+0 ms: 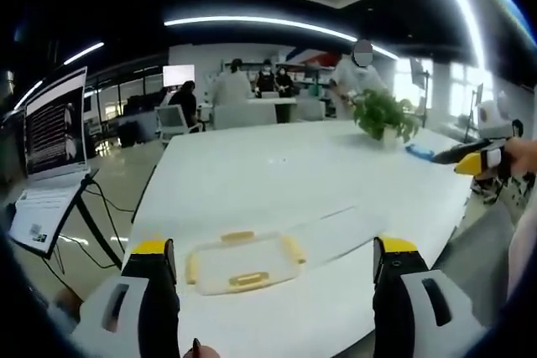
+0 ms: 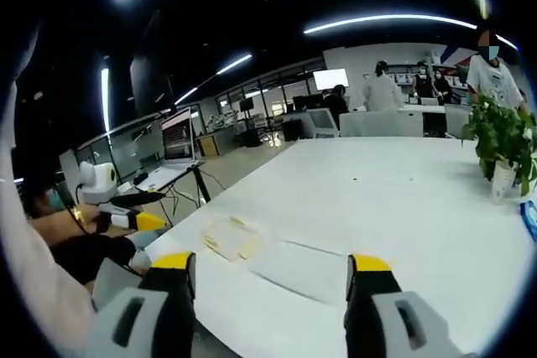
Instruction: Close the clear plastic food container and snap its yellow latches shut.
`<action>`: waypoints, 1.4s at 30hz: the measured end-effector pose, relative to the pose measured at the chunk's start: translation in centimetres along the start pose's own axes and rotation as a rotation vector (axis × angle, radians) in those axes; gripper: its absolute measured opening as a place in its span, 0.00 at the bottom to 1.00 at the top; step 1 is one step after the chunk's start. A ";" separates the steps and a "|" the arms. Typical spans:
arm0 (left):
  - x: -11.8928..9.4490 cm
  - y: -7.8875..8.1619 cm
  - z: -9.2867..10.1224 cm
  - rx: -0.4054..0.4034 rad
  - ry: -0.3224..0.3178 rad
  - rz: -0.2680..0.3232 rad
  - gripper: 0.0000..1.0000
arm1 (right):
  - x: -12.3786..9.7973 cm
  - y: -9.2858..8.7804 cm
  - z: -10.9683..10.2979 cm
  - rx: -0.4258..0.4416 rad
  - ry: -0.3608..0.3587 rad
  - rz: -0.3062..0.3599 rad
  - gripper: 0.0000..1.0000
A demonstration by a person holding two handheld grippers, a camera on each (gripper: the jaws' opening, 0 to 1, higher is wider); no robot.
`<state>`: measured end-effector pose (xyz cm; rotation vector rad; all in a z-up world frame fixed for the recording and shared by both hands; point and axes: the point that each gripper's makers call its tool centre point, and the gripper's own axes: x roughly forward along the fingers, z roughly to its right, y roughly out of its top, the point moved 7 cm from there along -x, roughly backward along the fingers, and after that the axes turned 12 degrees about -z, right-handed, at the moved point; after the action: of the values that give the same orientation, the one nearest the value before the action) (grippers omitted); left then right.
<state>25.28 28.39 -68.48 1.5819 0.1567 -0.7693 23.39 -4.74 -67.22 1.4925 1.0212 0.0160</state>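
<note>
A clear plastic container [image 1: 243,264] with yellow latches [image 1: 249,278] on its sides lies flat on the white table [image 1: 277,173], close to the near edge. A clear flat piece [image 1: 336,230] lies beside it on the right. My left gripper [image 1: 273,246] hangs open above the table edge, apart from the container and holding nothing. My right gripper [image 1: 478,157] is held in the air off the table's right side. In the right gripper view, the container [image 2: 228,238] and the clear piece [image 2: 298,270] lie ahead of the open right gripper [image 2: 272,263], and the left gripper [image 2: 126,207] is held at the left.
A potted plant [image 1: 384,115] stands at the table's far right, with a blue object [image 1: 419,153] near it. A laptop on a stand [image 1: 54,136] with trailing cables is to the left of the table. Several people stand at desks in the back.
</note>
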 end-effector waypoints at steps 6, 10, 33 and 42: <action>0.1 -0.1 -0.3 0.005 0.002 -0.016 0.97 | 0.3 0.1 -0.1 -0.006 0.007 -0.008 0.72; 0.3 -0.3 -0.3 0.017 -0.002 -0.033 0.98 | 0.6 0.2 -0.1 -0.009 0.013 -0.014 0.72; 1.1 -0.2 -1.1 0.065 -0.015 -0.073 0.97 | 2.7 0.6 -0.9 -0.037 0.069 -0.045 0.72; 1.7 -0.7 -1.6 0.063 -0.033 -0.093 0.91 | 3.7 0.9 -1.1 -0.058 0.082 -0.062 0.72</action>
<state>26.80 29.40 -70.11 1.6297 0.1847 -0.8796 25.49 -1.56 -68.26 1.4165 1.1230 0.0625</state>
